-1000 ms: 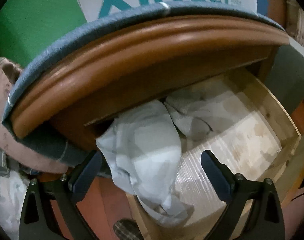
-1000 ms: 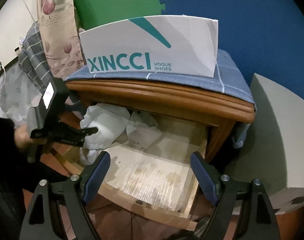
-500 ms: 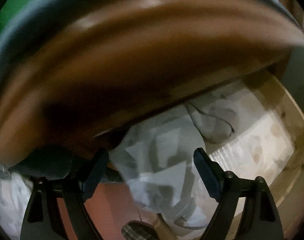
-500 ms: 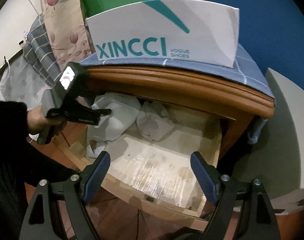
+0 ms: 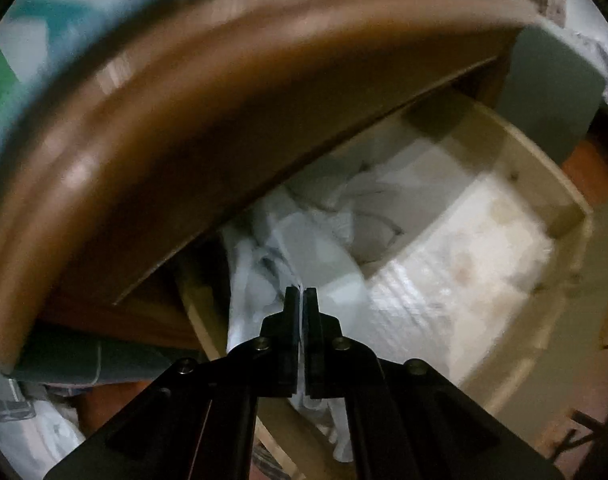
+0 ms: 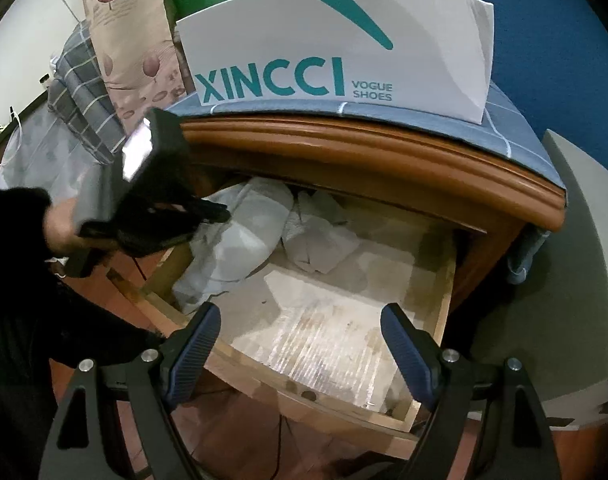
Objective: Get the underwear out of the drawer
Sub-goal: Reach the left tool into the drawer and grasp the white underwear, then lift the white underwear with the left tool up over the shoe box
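Note:
The wooden drawer (image 6: 444,280) stands pulled out under the brown nightstand top (image 6: 384,148). Pale grey-blue underwear (image 6: 240,236) lies bunched at its back left, partly draped over the left wall. A second crumpled white garment (image 6: 320,240) lies beside it. My left gripper (image 5: 301,292) is shut on a fold of the grey-blue underwear (image 5: 324,256); it also shows in the right wrist view (image 6: 220,214) at the garment's left edge. My right gripper (image 6: 300,320) is open and empty, hovering above the drawer's front edge.
A white XINCCI shoe box (image 6: 336,44) sits on a blue cloth (image 6: 504,120) on the nightstand. Bedding and a floral pillow (image 6: 128,32) lie to the left. A grey-green block (image 6: 564,260) stands to the right. The drawer bottom (image 6: 324,340) has a pale liner.
My left gripper has moved in onto the grey-blue underwear and closed on a fold of it. My right gripper has moved slightly closer to the drawer and stays open.

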The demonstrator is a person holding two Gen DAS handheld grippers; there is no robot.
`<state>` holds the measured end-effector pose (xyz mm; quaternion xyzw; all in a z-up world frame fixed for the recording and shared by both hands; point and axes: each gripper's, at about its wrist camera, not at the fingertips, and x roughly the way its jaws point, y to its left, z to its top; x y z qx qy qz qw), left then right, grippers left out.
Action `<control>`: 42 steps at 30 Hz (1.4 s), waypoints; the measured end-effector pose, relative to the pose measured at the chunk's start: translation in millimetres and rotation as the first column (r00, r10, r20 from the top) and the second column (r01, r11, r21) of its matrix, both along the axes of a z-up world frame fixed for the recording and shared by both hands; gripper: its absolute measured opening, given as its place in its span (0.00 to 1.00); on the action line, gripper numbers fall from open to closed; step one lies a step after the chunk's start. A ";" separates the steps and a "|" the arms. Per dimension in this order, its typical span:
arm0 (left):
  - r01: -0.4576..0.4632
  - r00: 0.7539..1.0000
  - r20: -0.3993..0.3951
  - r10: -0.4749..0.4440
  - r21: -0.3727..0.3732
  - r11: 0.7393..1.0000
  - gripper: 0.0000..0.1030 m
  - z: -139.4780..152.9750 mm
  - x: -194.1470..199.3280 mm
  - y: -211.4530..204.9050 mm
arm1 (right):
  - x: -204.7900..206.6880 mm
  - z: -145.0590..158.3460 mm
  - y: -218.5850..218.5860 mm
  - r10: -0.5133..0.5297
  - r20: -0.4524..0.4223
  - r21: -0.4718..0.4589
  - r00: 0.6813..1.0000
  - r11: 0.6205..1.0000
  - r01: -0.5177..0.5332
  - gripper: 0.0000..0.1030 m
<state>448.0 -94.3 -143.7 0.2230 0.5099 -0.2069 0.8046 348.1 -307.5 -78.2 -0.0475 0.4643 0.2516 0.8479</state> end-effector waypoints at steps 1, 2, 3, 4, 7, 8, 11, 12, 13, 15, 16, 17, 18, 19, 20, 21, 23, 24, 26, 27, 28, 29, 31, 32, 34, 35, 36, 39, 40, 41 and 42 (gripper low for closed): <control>0.000 1.000 0.000 0.000 -0.008 1.000 0.00 8.4 -4.6 -1.8 | 0.1 -1.0 0.7 -0.001 -0.003 -0.006 1.000 1.000 0.001 0.82; 0.000 1.000 -0.008 0.000 -0.014 1.000 0.00 16.1 -10.9 -3.4 | 0.9 -3.6 1.0 -0.003 -0.011 -0.014 1.000 1.000 0.003 0.82; -0.012 1.000 -0.008 0.012 -0.022 1.000 0.00 25.5 -17.9 -4.7 | 2.3 -6.3 0.7 -0.006 -0.021 -0.020 1.000 1.000 0.006 0.82; -0.031 0.999 -0.007 0.031 -0.040 0.999 0.00 33.8 -24.2 -5.5 | 3.9 -9.8 0.7 -0.014 -0.032 -0.033 0.999 0.999 0.013 0.82; -0.101 0.995 0.002 0.102 -0.107 0.989 0.00 60.6 -41.9 -0.3 | 6.1 -13.9 -0.6 -0.027 -0.039 -0.053 0.999 0.998 0.025 0.82; -0.118 0.993 0.009 0.120 -0.129 0.985 0.00 69.0 -46.8 -2.2 | 6.7 -14.4 -0.8 -0.029 -0.039 -0.055 0.999 0.998 0.026 0.82; -0.161 0.985 0.037 0.171 -0.186 0.969 0.00 94.4 -63.1 -3.2 | 7.3 -16.5 -0.2 -0.034 -0.038 -0.069 0.999 0.997 0.031 0.82; -0.174 0.981 0.051 0.188 -0.203 0.964 0.00 105.3 -69.0 -2.8 | 7.9 -17.5 -1.1 -0.038 -0.038 -0.071 0.999 0.997 0.036 0.82; -0.181 0.978 0.066 0.200 -0.216 0.959 0.00 108.8 -73.5 -8.9 | 8.8 -18.4 -2.1 -0.044 -0.039 -0.071 0.998 0.997 0.041 0.82; -0.188 0.972 0.093 0.216 -0.243 0.952 0.00 129.9 -80.1 -15.2 | 10.2 -19.1 -4.3 -0.057 -0.040 -0.064 0.998 0.996 0.054 0.82; -0.187 0.970 0.106 0.218 -0.246 0.951 0.00 137.2 -82.4 -16.8 | 11.6 -19.4 -6.0 -0.067 -0.040 -0.060 0.997 0.996 0.064 0.82; -0.182 0.968 0.124 0.217 -0.246 0.952 0.00 147.8 -84.4 -20.6 | 13.1 -20.3 -7.4 -0.073 -0.040 -0.058 0.997 0.996 0.071 0.82; -0.180 0.966 0.138 0.218 -0.246 0.953 0.00 155.0 -85.8 -22.4 | 14.3 -20.2 -9.1 -0.083 -0.038 -0.056 0.996 0.995 0.081 0.82; -0.183 0.962 0.152 0.225 -0.248 0.951 0.00 162.7 -86.3 -24.0 | 15.8 -20.5 -10.8 -0.095 -0.035 -0.056 0.995 0.994 0.093 0.82; -0.186 0.959 0.161 0.232 -0.256 0.949 0.00 170.3 -87.0 -23.8 | 16.7 -21.1 -12.2 -0.101 -0.033 -0.055 0.994 0.994 0.099 0.82; -0.187 0.958 0.166 0.235 -0.260 0.947 0.00 173.5 -85.5 -25.9 | 17.7 -21.4 -13.0 -0.108 -0.031 -0.055 0.994 0.993 0.106 0.82; -0.192 0.952 0.185 0.245 -0.268 0.944 0.00 186.0 -86.6 -26.1 | 19.5 -23.1 -13.5 -0.124 -0.024 -0.069 0.992 0.990 0.122 0.82; -0.191 0.951 0.186 0.246 -0.269 0.944 0.00 189.5 -85.2 -28.0 | 20.9 -24.5 -13.1 -0.129 -0.021 -0.080 0.991 0.989 0.127 0.82; -0.189 0.947 0.206 0.248 -0.270 0.944 0.00 201.8 -86.1 -32.8 | 22.1 -26.7 -11.8 -0.132 -0.022 -0.089 0.991 0.988 0.130 0.82; -0.189 0.945 0.210 0.251 -0.276 0.942 0.00 207.4 -87.2 -32.6 | 22.9 -27.9 -11.0 -0.131 -0.023 -0.092 0.991 0.987 0.129 0.82; -0.191 0.943 0.212 0.256 -0.284 0.940 0.00 211.6 -87.9 -31.6 | 23.3 -29.2 -9.7 -0.128 -0.024 -0.096 0.991 0.987 0.125 0.82; -0.195 0.941 0.215 0.263 -0.293 0.936 0.00 218.7 -87.2 -32.4 | 22.5 -29.6 -9.1 -0.126 -0.024 -0.099 0.992 0.988 0.123 0.82; -0.192 0.935 0.234 0.266 -0.296 0.936 0.00 230.0 -85.0 -34.9 | 22.2 -29.4 -6.5 -0.121 -0.020 -0.107 0.993 0.987 0.118 0.82; -0.190 0.932 0.248 0.266 -0.293 0.937 0.00 236.9 -83.6 -36.7 | 22.0 -28.6 -5.8 -0.120 -0.012 -0.113 0.993 0.987 0.118 0.82; -0.181 0.927 0.268 0.263 -0.294 0.938 0.00 250.1 -82.0 -39.8 | 20.1 -26.8 -5.6 -0.120 0.004 -0.118 0.993 0.986 0.120 0.82; -0.177 0.923 0.281 0.263 -0.297 0.938 0.00 255.9 -81.2 -41.5 | 19.8 -25.6 -5.2 -0.121 0.013 -0.120 0.993 0.985 0.122 0.82; -0.171 0.920 0.293 0.261 -0.298 0.939 0.00 261.5 -80.8 -43.4 | 19.2 -24.1 -5.6 -0.123 0.021 -0.120 0.992 0.985 0.125 0.82; -0.157 0.909 0.327 0.257 -0.304 0.940 0.00 279.3 -76.6 -48.0 | 19.6 -21.6 -8.0 -0.135 0.034 -0.119 0.990 0.983 0.138 0.82; -0.151 0.905 0.339 0.255 -0.305 0.940 0.00 287.2 -73.9 -49.6 | 20.2 -21.5 -8.9 -0.137 0.033 -0.116 0.990 0.983 0.140 0.82; -0.149 0.901 0.349 0.257 -0.307 0.940 0.00 292.8 -71.6 -50.4 | 20.2 -20.9 -10.0 -0.140 0.034 -0.115 0.990 0.983 0.143 0.82; -0.147 0.897 0.357 0.259 -0.312 0.939 0.00 298.7 -69.0 -51.1 | 20.2 -20.5 -10.4 -0.141 0.036 -0.117 0.989 0.983 0.145 0.82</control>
